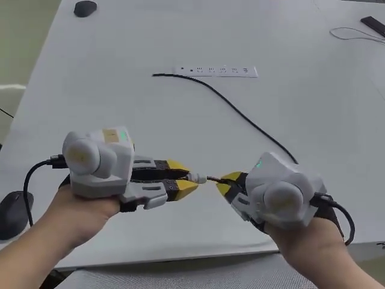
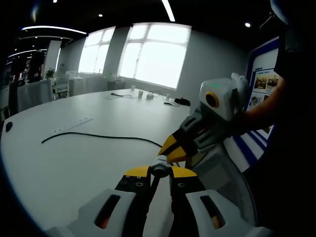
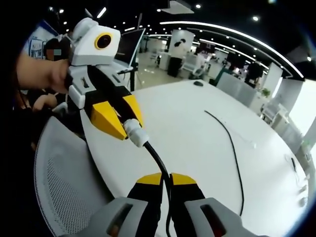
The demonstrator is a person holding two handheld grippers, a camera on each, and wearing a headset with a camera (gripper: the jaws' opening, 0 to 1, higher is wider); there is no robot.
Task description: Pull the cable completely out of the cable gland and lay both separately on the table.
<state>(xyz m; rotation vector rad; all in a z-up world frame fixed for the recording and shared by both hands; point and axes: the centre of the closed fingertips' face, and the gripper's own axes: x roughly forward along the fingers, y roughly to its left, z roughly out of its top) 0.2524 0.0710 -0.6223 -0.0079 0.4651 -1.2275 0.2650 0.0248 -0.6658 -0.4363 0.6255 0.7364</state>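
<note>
Over the near edge of the white table [image 1: 180,120], above a grey mesh chair [image 3: 64,173], two hand-held grippers face each other tip to tip in the air. The writing on the blue-edged poster [image 2: 261,84] seen in the left gripper view is too blurred to read. A long black cable [image 1: 240,114] lies across the surface from the far middle toward the near right edge, where it passes behind the right gripper [image 1: 227,180], whose yellow-tipped jaws are pressed together on it. The left gripper [image 1: 187,179] sits just beside it. A white power strip [image 1: 216,71] lies at the cable's far end, its printing too small to read, and a black mouse [image 1: 85,8] sits near the far left corner. The left jaws are clamped on the small pale cable gland [image 1: 197,178], with the cable entering it and a short stretch spanning the gap between the claws.
</note>
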